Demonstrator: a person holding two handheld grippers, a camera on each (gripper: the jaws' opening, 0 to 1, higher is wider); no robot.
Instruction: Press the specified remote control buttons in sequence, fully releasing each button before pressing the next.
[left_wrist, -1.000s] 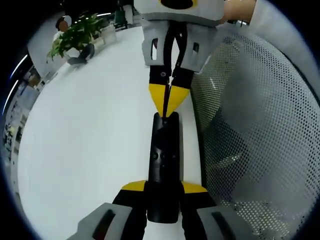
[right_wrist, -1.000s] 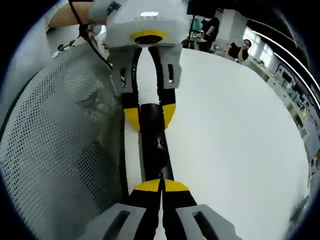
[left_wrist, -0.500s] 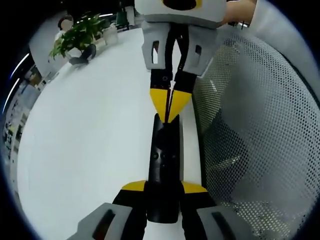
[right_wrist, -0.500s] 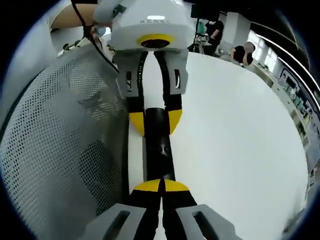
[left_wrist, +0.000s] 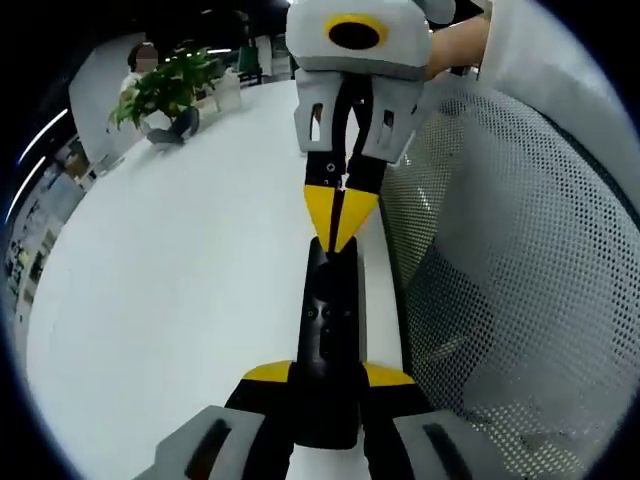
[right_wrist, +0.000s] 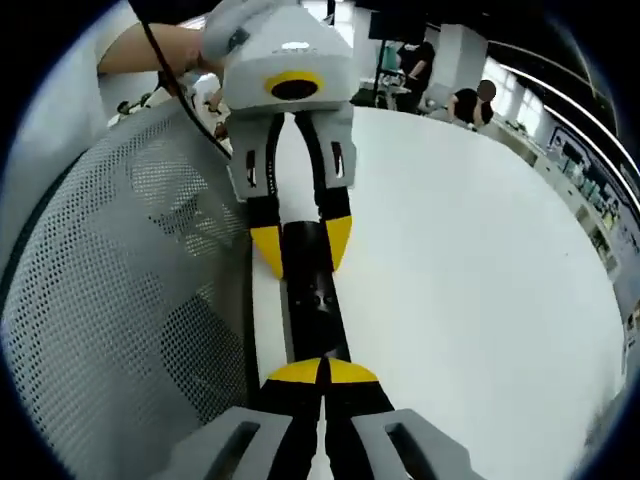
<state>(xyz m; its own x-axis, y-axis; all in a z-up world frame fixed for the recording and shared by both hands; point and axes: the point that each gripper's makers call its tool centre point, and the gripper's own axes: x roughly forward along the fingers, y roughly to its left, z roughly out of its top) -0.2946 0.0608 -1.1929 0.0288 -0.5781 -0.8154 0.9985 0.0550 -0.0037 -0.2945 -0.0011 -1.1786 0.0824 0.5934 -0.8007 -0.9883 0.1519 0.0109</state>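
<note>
We work at a broad white table (left_wrist: 180, 270) (right_wrist: 470, 260). A grey perforated mesh chair back (left_wrist: 510, 280) (right_wrist: 120, 300) stands just beside it. A green leafy potted plant (left_wrist: 165, 90) sits at the table's far edge. People (right_wrist: 470, 100) sit beyond, near bright windows.

light: bright, even overhead | shadows: soft | focus: sharp centre | edges: strong fisheye bending, slight blur

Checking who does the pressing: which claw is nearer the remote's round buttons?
Left. The left claw grips the remote at its near end, just below the round buttons. The right claw, shut, touches the remote's far end.
</note>
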